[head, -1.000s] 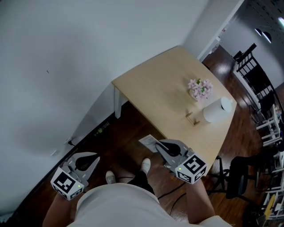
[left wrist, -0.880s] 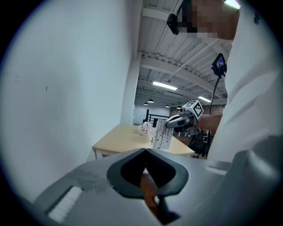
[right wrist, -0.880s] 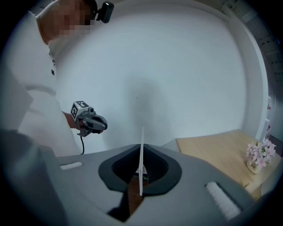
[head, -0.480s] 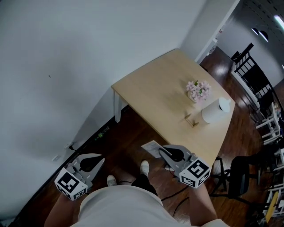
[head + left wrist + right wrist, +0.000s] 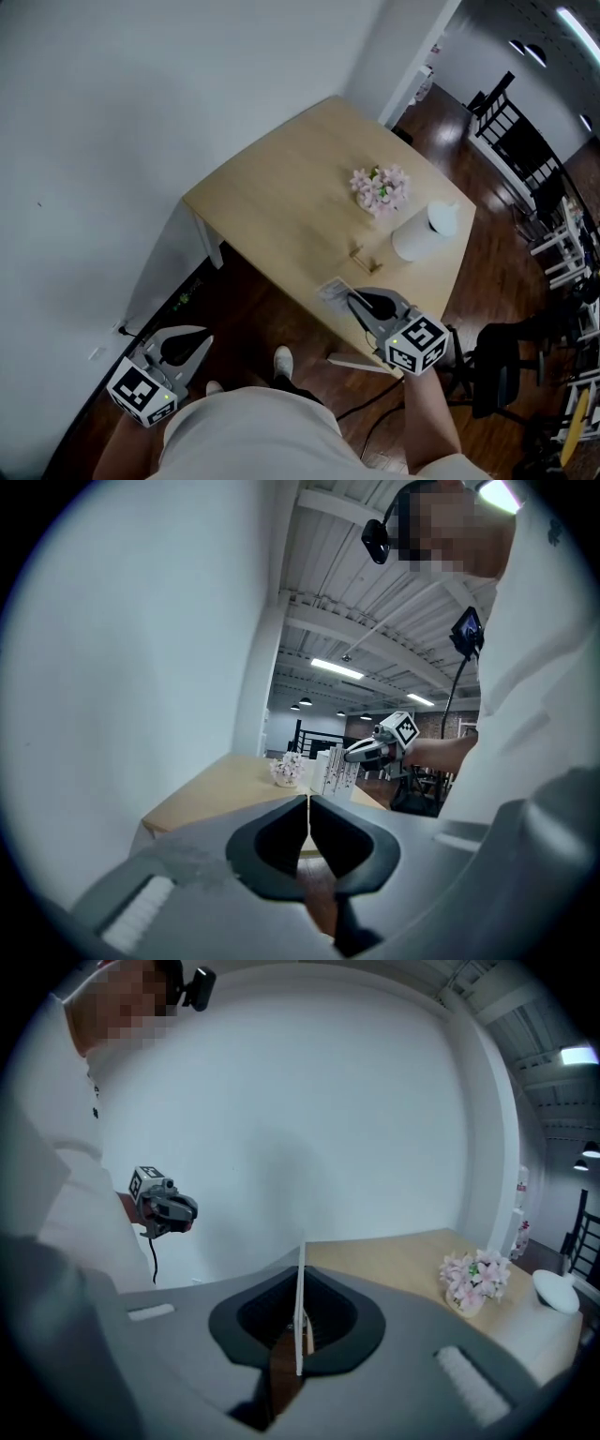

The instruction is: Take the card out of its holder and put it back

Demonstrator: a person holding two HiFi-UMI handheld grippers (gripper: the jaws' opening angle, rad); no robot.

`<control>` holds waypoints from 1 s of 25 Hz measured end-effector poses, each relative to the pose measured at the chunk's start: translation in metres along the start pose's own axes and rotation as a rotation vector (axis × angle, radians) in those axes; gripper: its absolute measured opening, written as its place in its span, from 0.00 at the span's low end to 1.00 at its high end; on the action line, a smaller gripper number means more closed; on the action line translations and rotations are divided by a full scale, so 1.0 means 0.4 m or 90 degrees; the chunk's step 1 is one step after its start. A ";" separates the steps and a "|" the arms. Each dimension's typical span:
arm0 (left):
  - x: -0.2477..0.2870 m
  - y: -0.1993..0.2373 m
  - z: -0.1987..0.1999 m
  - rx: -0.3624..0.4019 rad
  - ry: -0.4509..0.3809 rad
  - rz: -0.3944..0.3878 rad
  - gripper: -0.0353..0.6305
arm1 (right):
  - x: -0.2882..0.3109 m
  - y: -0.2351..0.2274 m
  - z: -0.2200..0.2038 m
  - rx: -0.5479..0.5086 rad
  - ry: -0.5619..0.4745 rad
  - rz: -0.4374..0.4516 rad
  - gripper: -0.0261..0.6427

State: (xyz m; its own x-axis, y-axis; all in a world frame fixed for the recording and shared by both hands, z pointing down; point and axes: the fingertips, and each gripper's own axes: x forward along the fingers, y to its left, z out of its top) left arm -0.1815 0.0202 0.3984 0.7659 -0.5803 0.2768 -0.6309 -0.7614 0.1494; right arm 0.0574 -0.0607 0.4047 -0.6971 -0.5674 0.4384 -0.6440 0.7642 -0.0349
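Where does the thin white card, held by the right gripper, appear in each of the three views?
Head view: thin white card low centre, at the tip of the right gripper.
Left gripper view: near centre, far off, just right of the pink flowers.
Right gripper view: edge-on, a vertical line between the shut jaws.
Shared landmark: the pink flowers, seen in all three views.

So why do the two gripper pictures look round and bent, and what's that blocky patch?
Left gripper view and right gripper view: wide-angle lenses bow the wall and leave dark round edges; the blocky patch was laid on later to hide a face. Head view: far less bent, evenly lit.
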 end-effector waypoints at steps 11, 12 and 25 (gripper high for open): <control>0.257 -0.030 0.040 -0.006 0.036 0.007 0.07 | -0.028 -0.437 -0.139 0.038 0.011 -0.061 0.07; 0.274 -0.030 0.044 -0.008 0.038 0.011 0.07 | -0.025 -0.463 -0.150 0.042 0.012 -0.061 0.07; 0.420 -0.041 0.072 -0.018 0.061 0.042 0.07 | 0.048 -0.663 -0.263 0.057 0.045 -0.039 0.07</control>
State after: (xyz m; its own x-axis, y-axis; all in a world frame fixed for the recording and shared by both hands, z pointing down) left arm -0.0391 -0.0731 0.4152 0.7085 -0.5971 0.3763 -0.6833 -0.7136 0.1543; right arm 0.2479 -0.2423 0.5168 -0.6334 -0.5868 0.5044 -0.7125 0.6966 -0.0844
